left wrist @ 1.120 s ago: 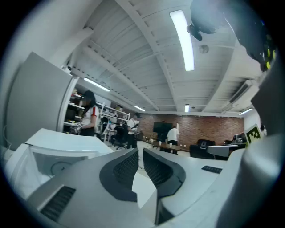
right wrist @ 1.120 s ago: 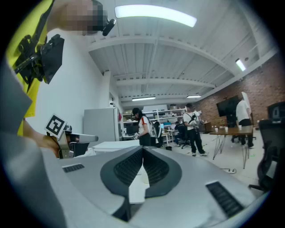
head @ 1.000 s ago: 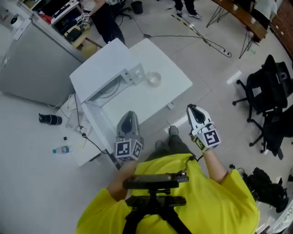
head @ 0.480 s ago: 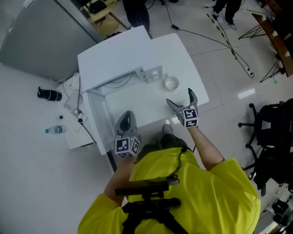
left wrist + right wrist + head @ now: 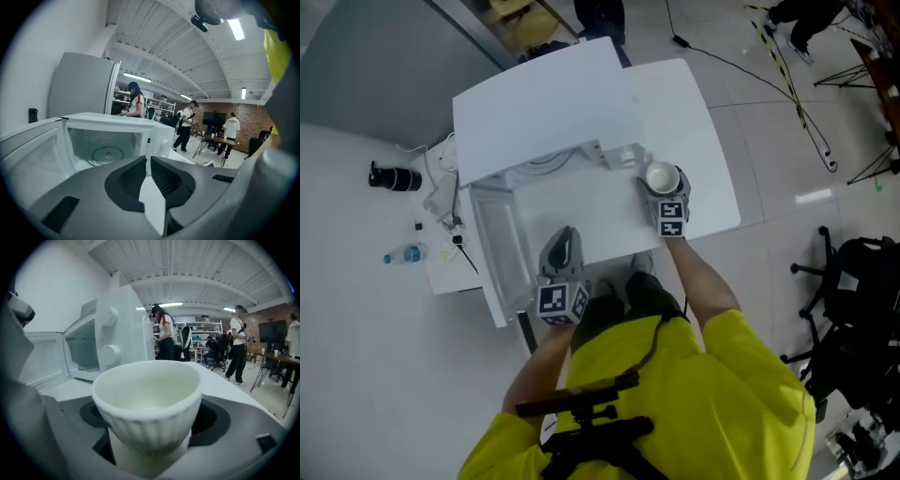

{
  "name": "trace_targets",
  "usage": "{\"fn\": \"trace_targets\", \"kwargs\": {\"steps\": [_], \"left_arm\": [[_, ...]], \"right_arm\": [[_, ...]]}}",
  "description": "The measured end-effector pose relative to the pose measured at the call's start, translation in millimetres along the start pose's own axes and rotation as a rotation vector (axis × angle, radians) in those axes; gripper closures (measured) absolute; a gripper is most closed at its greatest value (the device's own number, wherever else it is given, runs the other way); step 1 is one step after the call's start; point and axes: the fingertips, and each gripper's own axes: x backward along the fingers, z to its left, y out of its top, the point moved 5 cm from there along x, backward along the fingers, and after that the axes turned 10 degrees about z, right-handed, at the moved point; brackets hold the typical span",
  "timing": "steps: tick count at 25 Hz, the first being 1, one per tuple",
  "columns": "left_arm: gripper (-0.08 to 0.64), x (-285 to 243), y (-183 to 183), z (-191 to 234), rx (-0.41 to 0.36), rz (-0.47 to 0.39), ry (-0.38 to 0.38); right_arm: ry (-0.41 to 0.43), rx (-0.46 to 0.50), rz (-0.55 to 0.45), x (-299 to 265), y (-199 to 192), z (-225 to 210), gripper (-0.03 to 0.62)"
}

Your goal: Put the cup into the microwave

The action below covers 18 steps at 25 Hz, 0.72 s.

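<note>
A white ribbed cup (image 5: 661, 175) stands on the white table (image 5: 705, 141), just right of the white microwave (image 5: 544, 112). The microwave door (image 5: 492, 251) hangs open to the left, and the glass turntable (image 5: 107, 153) shows inside. My right gripper (image 5: 664, 189) reaches around the cup; its jaws are closing, one on each side. The cup (image 5: 147, 404) fills the right gripper view, upright and empty. My left gripper (image 5: 562, 246) is shut, holds nothing, and sits at the table's near edge facing the open cavity (image 5: 105, 140).
On the floor to the left lie a black cylinder (image 5: 391, 176), a water bottle (image 5: 401, 254) and cables. Black office chairs (image 5: 853, 272) stand at the right. Several people stand far off in the room behind the table (image 5: 236, 343).
My right gripper swung forward and down from beside the table to the cup, and its jaws went from shut to wide. The left gripper sank a little by the open door.
</note>
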Motion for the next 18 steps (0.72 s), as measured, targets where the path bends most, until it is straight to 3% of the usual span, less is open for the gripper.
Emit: {"fn": "trace_targets", "kwargs": {"steps": [6, 12, 18], "left_arm": [[0.535, 3, -10, 22, 0.039, -0.002, 0.06], [0.534, 14, -14, 46, 0.094, -0.035, 0.136], [0.535, 20, -18, 80, 0.109, -0.063, 0.212]], "right_arm": [[0.112, 0.09, 0.002, 45, 19, 27, 0.112], [0.357, 0.182, -0.009, 132, 41, 106, 0.112], [0.517, 0.256, -0.06, 81, 84, 195, 0.112]]}}
